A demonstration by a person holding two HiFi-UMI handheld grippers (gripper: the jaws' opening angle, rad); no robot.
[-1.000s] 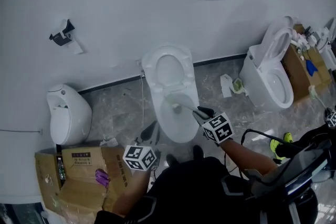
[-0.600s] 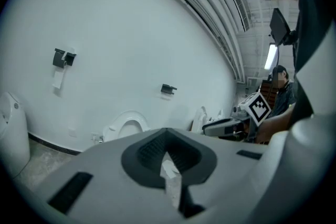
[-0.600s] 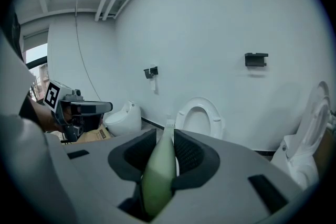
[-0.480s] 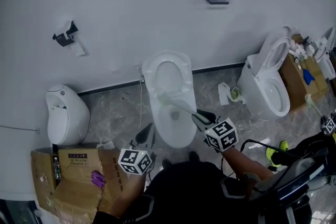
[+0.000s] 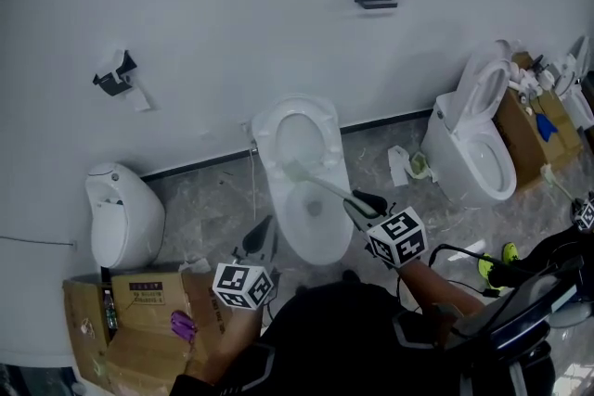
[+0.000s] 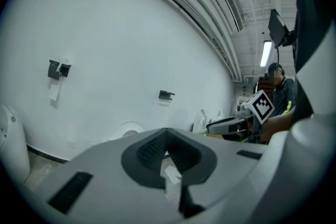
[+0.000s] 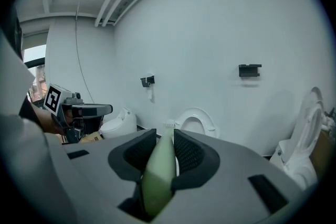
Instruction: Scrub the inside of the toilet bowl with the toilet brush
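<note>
1. now, my right gripper (image 5: 360,202) is clamped on the toilet brush (image 5: 317,184) handle, its head at the toilet bowl (image 5: 328,241) far inner wall.
2. i'd press lightly and sweep around the wall.
3. left gripper (image 6: 168,153): jaws together, empty, near left.

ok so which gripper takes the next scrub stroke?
Right. The right gripper is shut on the toilet brush, its head in the toilet bowl; the left gripper is shut, empty, off beside it.

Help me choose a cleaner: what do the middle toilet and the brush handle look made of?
Toilet: probably glazed ceramic, being uniformly white, smooth and rounded. Brush handle: likely plastic, pale green with a smooth, dull moulded surface.
</note>
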